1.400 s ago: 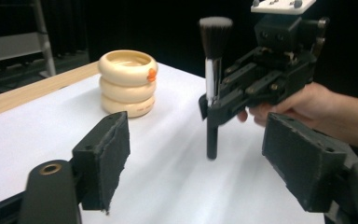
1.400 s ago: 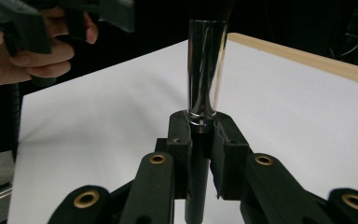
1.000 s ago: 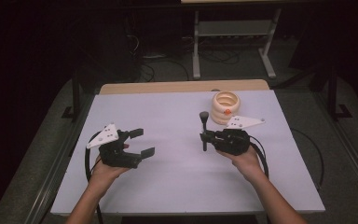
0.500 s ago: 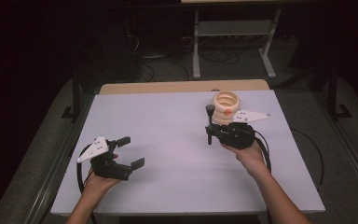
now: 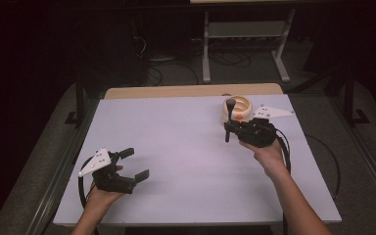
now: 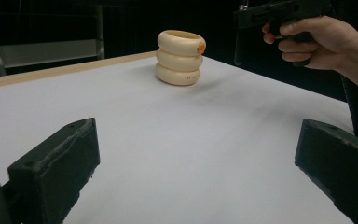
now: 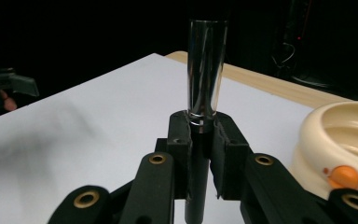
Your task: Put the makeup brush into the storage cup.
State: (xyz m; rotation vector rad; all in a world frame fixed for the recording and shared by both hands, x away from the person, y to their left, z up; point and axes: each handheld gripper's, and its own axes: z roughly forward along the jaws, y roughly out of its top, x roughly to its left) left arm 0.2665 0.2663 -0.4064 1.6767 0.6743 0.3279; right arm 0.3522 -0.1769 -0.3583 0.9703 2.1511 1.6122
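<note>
The dark, glossy cylindrical rod (image 7: 207, 70) stands upright, clamped near its lower part between the closed fingers of the right gripper (image 5: 231, 128), in the upper right of the high view. It hangs just beside the cream, ribbed ring-shaped holder (image 5: 239, 110) with an orange spot, which sits on the white matte surface (image 5: 186, 147) near its far edge. The step looks like lowering the rod into the holder's round opening. To do it well, keep the rod vertical, centre it over the hole, then descend slowly (the smooth shaft could slip). The left gripper (image 5: 131, 164) rests at lower left, fingers spread wide with nothing between them; it could steady the light-looking holder.
</note>
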